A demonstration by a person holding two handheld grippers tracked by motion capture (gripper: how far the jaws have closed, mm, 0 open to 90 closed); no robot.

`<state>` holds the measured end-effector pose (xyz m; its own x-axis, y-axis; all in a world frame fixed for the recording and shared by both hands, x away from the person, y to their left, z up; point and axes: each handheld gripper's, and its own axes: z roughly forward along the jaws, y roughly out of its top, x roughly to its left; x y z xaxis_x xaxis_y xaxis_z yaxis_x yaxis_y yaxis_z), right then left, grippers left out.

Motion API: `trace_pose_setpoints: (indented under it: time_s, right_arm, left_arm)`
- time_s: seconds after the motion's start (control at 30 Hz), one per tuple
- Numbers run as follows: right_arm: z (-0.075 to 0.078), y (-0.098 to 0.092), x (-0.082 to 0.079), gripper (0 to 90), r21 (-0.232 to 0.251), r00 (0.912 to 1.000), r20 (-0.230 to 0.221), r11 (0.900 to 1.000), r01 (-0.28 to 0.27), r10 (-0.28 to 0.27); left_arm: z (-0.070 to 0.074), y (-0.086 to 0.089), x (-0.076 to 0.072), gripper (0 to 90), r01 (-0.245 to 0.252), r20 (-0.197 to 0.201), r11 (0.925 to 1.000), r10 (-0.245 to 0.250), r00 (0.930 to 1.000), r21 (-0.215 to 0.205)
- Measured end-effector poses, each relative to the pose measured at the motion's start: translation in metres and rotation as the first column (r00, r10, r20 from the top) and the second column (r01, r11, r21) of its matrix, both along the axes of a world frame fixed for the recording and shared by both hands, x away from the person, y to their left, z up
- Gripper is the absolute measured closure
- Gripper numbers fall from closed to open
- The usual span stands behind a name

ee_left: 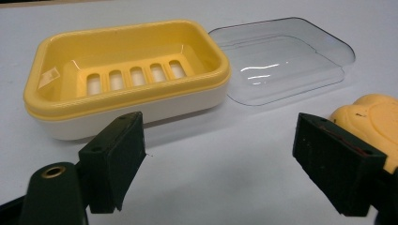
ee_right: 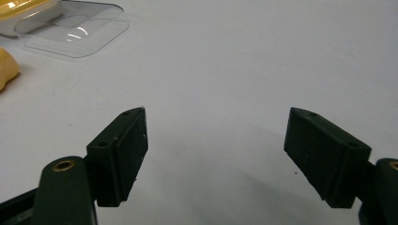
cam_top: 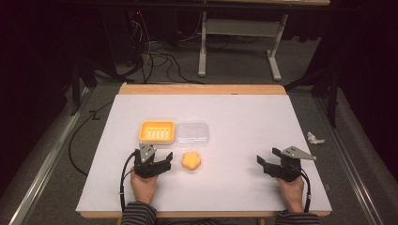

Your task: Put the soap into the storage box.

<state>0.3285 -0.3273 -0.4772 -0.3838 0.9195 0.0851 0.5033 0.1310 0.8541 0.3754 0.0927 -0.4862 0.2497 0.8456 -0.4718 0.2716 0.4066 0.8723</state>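
Observation:
A yellow soap dish (cam_top: 157,131) with a slotted insert sits on the white table top (cam_top: 244,117), and its clear lid (cam_top: 192,134) lies just to its right. A yellow flower-shaped soap (cam_top: 191,161) rests in front of the lid. My left gripper (cam_top: 155,158) stands open just left of the soap, nothing between its jaws. In the left gripper view the dish (ee_left: 126,75) and lid (ee_left: 281,58) lie ahead, and the soap (ee_left: 373,119) sits behind the right jaw. My right gripper (cam_top: 272,159) is open over bare table at the right.
The table's wooden far edge (cam_top: 202,89) borders the white sheet. Cables (cam_top: 155,56) and a white desk frame (cam_top: 239,42) stand on the floor beyond. A crumpled white scrap (cam_top: 315,138) lies off the table's right side. The lid (ee_right: 75,28) and soap edge (ee_right: 7,70) show far left in the right gripper view.

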Motion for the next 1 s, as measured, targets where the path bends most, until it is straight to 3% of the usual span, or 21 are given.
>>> trace_pose_setpoints:
  time_s: [0.33,0.57,0.73,1.0]
  right_arm:
    - [0.0,0.0,0.001,22.2,0.004,1.0,-0.006,1.0,0.003,-0.003]
    - [0.0,-0.002,0.002,22.1,0.017,0.9999,-0.011,1.0,0.009,-0.009]
    - [0.0,-0.002,0.002,22.1,0.018,0.9999,-0.009,1.0,0.01,-0.01]
    - [0.0,-0.002,0.002,22.1,0.013,0.9999,-0.013,1.0,0.009,-0.009]
  left_arm:
    - [-0.001,-0.002,0.0,17.5,0.005,0.001,0.9996,-0.005,1.0,0.028]
    - [0.0,-0.002,-0.001,16.7,0.015,-0.005,0.9996,-0.015,0.9999,0.022]
    - [0.004,-0.004,-0.005,15.8,0.048,-0.045,0.9986,-0.047,0.9978,0.023]
    - [0.008,-0.006,-0.01,15.4,0.072,-0.072,0.9973,-0.071,0.9949,0.013]
